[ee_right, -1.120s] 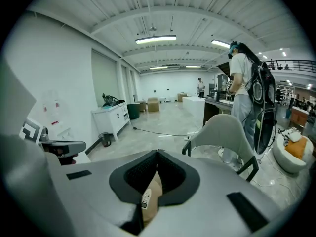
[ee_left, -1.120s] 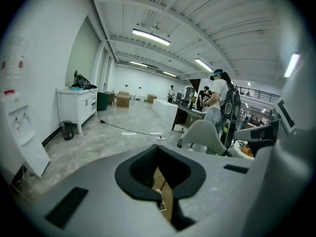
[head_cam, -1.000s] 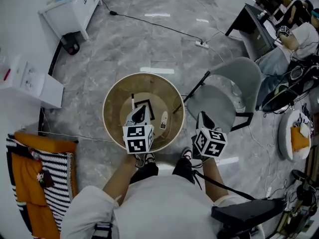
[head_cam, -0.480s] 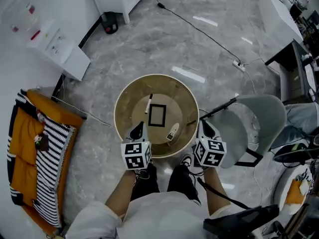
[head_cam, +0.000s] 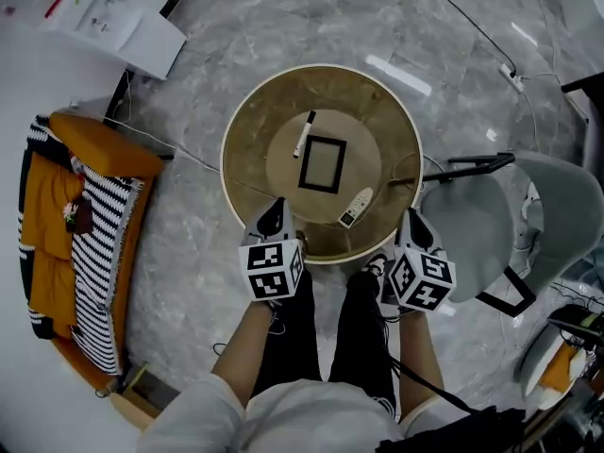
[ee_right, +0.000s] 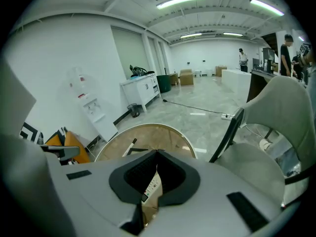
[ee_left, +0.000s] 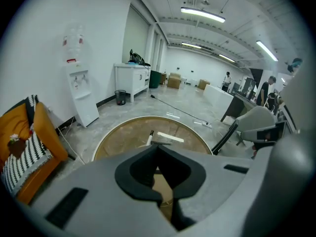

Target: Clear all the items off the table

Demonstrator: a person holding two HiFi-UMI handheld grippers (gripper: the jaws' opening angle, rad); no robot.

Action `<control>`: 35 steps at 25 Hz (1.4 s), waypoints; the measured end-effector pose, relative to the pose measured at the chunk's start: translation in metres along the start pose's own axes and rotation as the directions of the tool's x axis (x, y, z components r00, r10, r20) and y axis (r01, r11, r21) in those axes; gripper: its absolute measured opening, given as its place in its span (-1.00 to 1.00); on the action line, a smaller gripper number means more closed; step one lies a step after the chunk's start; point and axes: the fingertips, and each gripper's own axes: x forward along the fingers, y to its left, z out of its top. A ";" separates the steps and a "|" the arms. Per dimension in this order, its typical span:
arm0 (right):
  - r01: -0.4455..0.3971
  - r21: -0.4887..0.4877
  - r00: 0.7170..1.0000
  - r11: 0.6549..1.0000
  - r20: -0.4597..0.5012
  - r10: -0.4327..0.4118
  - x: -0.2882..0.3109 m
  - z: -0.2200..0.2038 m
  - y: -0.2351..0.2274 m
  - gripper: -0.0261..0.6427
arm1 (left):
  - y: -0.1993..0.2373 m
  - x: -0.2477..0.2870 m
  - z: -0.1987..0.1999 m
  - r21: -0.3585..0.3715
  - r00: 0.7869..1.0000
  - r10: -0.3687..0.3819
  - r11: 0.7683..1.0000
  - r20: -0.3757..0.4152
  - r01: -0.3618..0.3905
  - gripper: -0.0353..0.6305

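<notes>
three items, marker, frame and remote, wait on the table; left gripper and right gripper, pressed together and empty, now hang lower at its near edge.

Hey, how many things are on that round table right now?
3. A marker lies left of centre, a black-framed square sits in the middle, and a remote lies toward the near right edge. Nothing seems hidden.

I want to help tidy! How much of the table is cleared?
Nothing looks cleared: the pen, black frame and remote all lie on the round table. The left hand-held gripper and right hand-held gripper are shut, holding nothing. All three items are left.
</notes>
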 end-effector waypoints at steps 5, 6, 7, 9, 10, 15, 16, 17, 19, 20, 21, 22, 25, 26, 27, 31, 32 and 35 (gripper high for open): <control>0.000 0.016 1.000 1.000 -0.012 0.001 0.020 -0.015 -0.004 -0.85 | -0.007 0.026 -0.011 0.020 0.999 -0.039 0.999 -0.009 0.039 -0.87; -0.002 0.015 1.000 1.000 -0.013 0.002 0.024 -0.017 -0.004 -0.85 | -0.008 0.030 -0.012 0.022 0.999 -0.053 0.998 -0.010 0.053 -0.87; -0.004 0.012 1.000 1.000 -0.014 0.004 0.028 -0.018 -0.003 -0.85 | -0.008 0.034 -0.014 0.023 0.998 -0.064 0.998 -0.012 0.065 -0.87; -0.009 0.005 1.000 1.000 -0.016 0.009 0.037 -0.023 -0.001 -0.85 | -0.005 0.041 -0.017 0.027 0.997 -0.079 0.996 -0.021 0.080 -0.87; -0.011 0.004 1.000 1.000 -0.018 0.011 0.043 -0.026 0.000 -0.85 | -0.004 0.044 -0.020 0.029 0.996 -0.085 0.996 -0.028 0.086 -0.87; -0.015 0.012 1.000 1.000 -0.025 0.015 0.066 -0.043 -0.001 -0.85 | -0.003 0.072 -0.044 0.047 0.987 -0.129 0.990 -0.091 0.133 -0.87; -0.014 0.012 0.999 1.000 -0.029 0.014 0.071 -0.047 -0.002 -0.85 | -0.003 0.079 -0.048 0.052 0.986 -0.133 0.989 -0.101 0.139 -0.87; -0.012 0.012 0.999 1.000 -0.034 0.012 0.076 -0.051 -0.003 -0.85 | -0.002 0.086 -0.052 0.056 0.985 -0.135 0.988 -0.108 0.141 -0.87; -0.005 0.016 0.999 1.000 -0.046 0.006 0.087 -0.062 -0.006 -0.85 | 0.000 0.100 -0.058 0.063 0.984 -0.134 0.988 -0.119 0.142 -0.86; -0.001 0.020 0.999 1.000 -0.052 0.002 0.092 -0.067 -0.008 -0.85 | 0.001 0.106 -0.060 0.067 0.983 -0.135 0.987 -0.125 0.144 -0.86; 0.003 0.025 0.998 1.000 -0.058 -0.002 0.096 -0.072 -0.010 -0.85 | 0.001 0.112 -0.063 0.070 0.982 -0.138 0.986 -0.132 0.148 -0.86; 0.008 0.031 0.998 0.999 -0.064 -0.006 0.099 -0.076 -0.012 -0.85 | 0.001 0.118 -0.065 0.072 0.980 -0.142 0.986 -0.139 0.153 -0.83; 0.017 0.038 0.997 0.999 -0.081 -0.014 0.109 -0.083 -0.016 -0.85 | 0.001 0.136 -0.070 0.072 0.976 -0.148 0.984 -0.160 0.161 -0.65; 0.019 0.035 0.996 0.999 -0.085 -0.016 0.112 -0.085 -0.018 -0.85 | 0.002 0.142 -0.072 0.068 0.975 -0.149 0.984 -0.167 0.162 -0.61; 0.021 0.030 0.996 0.999 -0.090 -0.018 0.116 -0.085 -0.019 -0.85 | 0.002 0.148 -0.074 0.061 0.973 -0.151 0.985 -0.175 0.163 -0.56; 0.027 -0.002 0.993 1.000 -0.115 -0.027 0.129 -0.088 -0.026 -0.85 | 0.005 0.167 -0.083 0.020 0.965 -0.154 0.987 -0.212 0.162 -0.35; 0.028 -0.009 0.992 1.000 -0.121 -0.029 0.132 -0.088 -0.028 -0.85 | 0.005 0.171 -0.085 0.012 0.963 -0.154 0.987 -0.221 0.161 -0.31; 0.028 -0.023 0.991 0.999 -0.130 -0.031 0.140 -0.087 -0.033 -0.85 | 0.007 0.180 -0.092 -0.008 0.957 -0.157 0.987 -0.244 0.160 -0.24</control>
